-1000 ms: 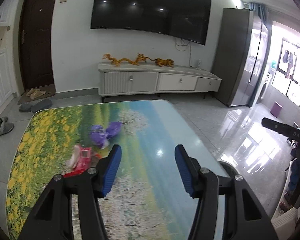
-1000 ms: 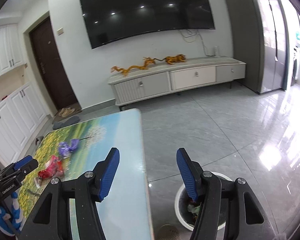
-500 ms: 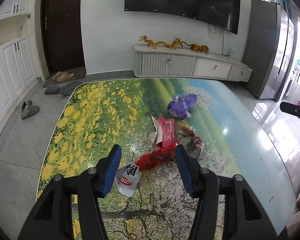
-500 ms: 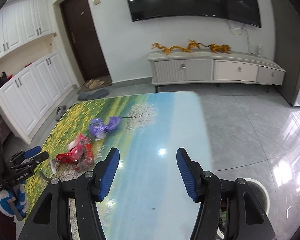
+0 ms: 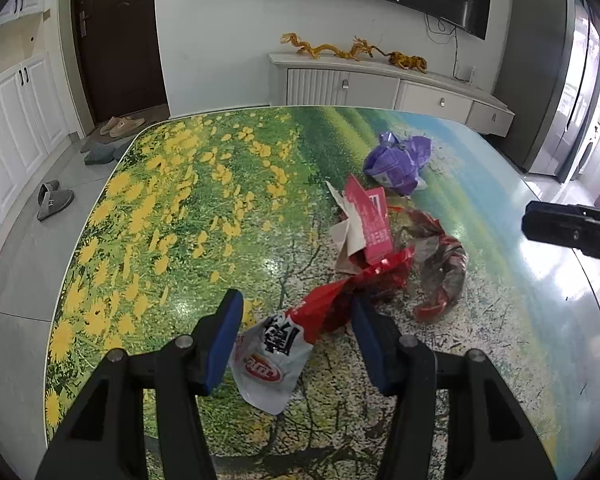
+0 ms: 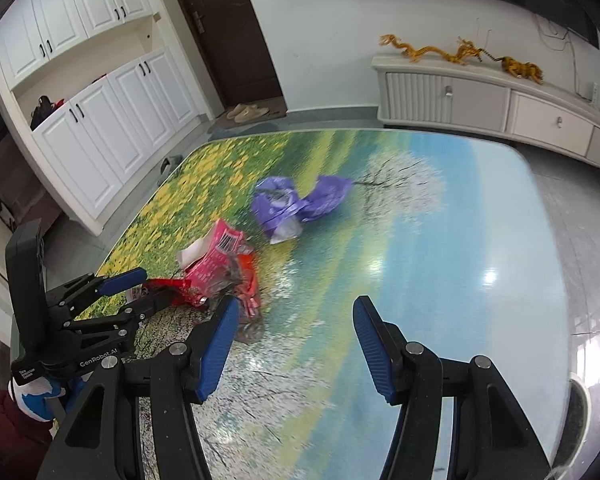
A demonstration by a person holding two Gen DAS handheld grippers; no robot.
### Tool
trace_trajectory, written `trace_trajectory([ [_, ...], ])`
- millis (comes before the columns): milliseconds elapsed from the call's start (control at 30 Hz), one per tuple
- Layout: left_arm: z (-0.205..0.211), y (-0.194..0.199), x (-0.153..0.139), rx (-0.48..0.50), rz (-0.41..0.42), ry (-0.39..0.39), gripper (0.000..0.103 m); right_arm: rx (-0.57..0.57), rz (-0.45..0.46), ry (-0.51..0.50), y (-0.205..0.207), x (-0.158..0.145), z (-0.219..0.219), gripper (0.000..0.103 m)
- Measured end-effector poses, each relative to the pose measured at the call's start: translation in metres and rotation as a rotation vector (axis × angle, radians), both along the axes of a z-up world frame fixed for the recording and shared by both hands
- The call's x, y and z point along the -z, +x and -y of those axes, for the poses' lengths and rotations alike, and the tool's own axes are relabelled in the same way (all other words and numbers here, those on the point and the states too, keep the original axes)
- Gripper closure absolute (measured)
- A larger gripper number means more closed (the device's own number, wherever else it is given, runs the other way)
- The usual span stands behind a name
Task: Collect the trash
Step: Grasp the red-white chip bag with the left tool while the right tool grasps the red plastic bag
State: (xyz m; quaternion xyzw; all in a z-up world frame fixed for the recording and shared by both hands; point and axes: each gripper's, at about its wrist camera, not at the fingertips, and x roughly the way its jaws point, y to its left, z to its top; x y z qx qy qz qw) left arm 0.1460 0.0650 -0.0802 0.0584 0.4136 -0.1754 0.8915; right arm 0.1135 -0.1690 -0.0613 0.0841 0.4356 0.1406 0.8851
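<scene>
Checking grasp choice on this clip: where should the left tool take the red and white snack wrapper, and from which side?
Grip the twisted red neck of the red and white snack wrapper, from its near end. It lies flat and lengthwise between the open left tool; that neck is its narrowest part.

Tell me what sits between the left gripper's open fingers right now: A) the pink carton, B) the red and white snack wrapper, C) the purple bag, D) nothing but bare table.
B: in the left wrist view the red and white snack wrapper lies between the left gripper's open jaws.
</scene>
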Motion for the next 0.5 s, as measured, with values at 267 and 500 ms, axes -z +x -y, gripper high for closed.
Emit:
trace_trajectory([
  [267,-0.006,0.01,0.004,-0.016,-0.003,-0.002,0.071,-0.085,-0.041,0.01,0.021,0.022,-0.035,0.047],
  [500,-0.021,0.019,0.004,-0.099,-0.017,-0.057,0.082,-0.101,-0.063,0.009,0.031,0.034,-0.045,0.06],
])
